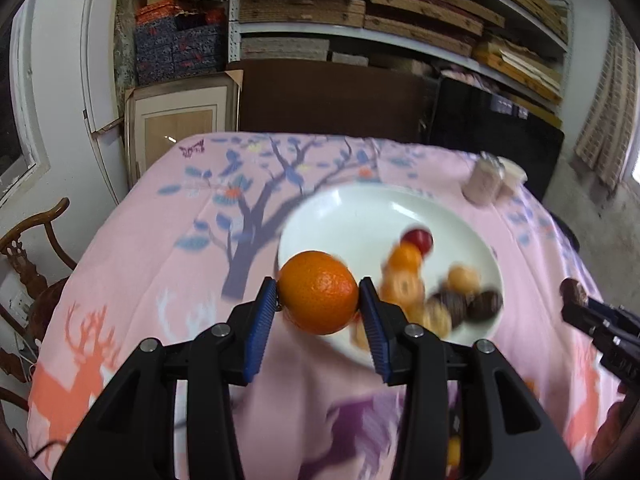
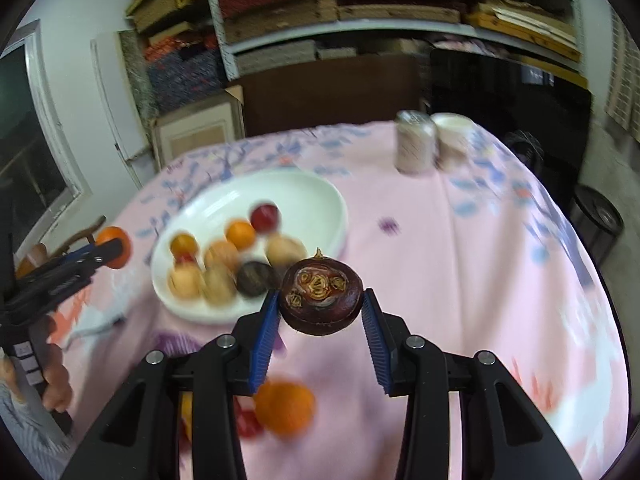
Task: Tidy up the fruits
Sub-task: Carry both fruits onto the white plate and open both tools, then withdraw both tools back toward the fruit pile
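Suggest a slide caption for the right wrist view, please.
Right claw holds a dark mangosteen beside the white plate of fruit.

The plate (image 2: 320, 188) sits on the tabletop (image 2: 460, 280), with a cluster of small fruits (image 2: 236, 256) in the part of it nearest the cameras. Beyond the plate, toward the far right corner of the tabletop, a can (image 2: 415, 146) stands upright with a cup (image 2: 454, 136) just beside it on its right. Above the plate's near left edge, the left claw (image 1: 319, 300) holds an orange (image 1: 318, 297) between its fingers. At the plate's near right edge, the right claw (image 2: 320, 312) holds a mangosteen (image 2: 321, 298). Nearer than the plate, another orange (image 2: 285, 407) lies on the tabletop beneath the right claw. Shelves (image 1: 400, 32) stacked with boxes stand behind the plate, past the tabletop's far edge.
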A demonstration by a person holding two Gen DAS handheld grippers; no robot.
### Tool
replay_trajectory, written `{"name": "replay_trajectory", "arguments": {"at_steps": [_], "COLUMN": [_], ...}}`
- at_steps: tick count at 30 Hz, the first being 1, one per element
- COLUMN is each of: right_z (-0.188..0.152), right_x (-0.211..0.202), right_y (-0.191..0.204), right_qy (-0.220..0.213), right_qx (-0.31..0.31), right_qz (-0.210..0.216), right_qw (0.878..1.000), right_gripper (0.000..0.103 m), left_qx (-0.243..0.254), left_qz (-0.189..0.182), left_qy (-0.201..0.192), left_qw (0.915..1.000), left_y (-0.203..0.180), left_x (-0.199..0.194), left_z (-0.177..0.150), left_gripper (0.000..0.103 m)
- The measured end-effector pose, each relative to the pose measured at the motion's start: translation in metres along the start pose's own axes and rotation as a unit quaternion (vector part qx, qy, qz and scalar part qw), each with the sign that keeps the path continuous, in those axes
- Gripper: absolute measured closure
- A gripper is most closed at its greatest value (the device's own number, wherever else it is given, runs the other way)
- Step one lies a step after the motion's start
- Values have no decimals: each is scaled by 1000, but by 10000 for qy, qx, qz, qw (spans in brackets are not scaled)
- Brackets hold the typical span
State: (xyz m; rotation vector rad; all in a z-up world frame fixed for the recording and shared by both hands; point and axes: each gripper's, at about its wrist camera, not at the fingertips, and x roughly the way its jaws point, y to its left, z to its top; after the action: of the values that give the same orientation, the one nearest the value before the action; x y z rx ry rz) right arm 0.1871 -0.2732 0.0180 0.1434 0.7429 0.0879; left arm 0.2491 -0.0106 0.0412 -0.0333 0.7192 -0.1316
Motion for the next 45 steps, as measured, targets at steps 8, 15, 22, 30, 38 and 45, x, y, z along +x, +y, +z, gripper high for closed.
{"name": "replay_trajectory", "arguments": {"at_steps": [8, 15, 22, 30, 38, 45], "right_z": [43, 46, 28, -29, -74, -84], "right_x": [74, 80, 41, -22, -37, -47], "right_y": [21, 5, 0, -11, -14, -29], "right_qy": [435, 360, 219, -196, -123, -118], "right_qx": [-134, 168, 307, 482, 288, 562], "right_qz": [260, 464, 481, 402, 202, 347], "right_qw": [9986, 9981, 9981, 9978, 9993, 9977], "right_gripper": [57, 29, 24, 14, 14, 13], "left_qx": [-82, 72, 163, 41, 695, 945], "left_qz": [-82, -300, -222, -316, -274, -600], "left_qy": [336, 512, 103, 197, 365, 477], "left_qw": [9994, 9982, 9996, 9993, 9965, 9926], "left_y": [-12, -23, -22, -10, -41, -57], "left_x": [66, 86, 39, -17, -50, -59], "left_z": [39, 34, 23, -43, -108, -125], "left_gripper": [61, 61, 36, 35, 35, 35]}}
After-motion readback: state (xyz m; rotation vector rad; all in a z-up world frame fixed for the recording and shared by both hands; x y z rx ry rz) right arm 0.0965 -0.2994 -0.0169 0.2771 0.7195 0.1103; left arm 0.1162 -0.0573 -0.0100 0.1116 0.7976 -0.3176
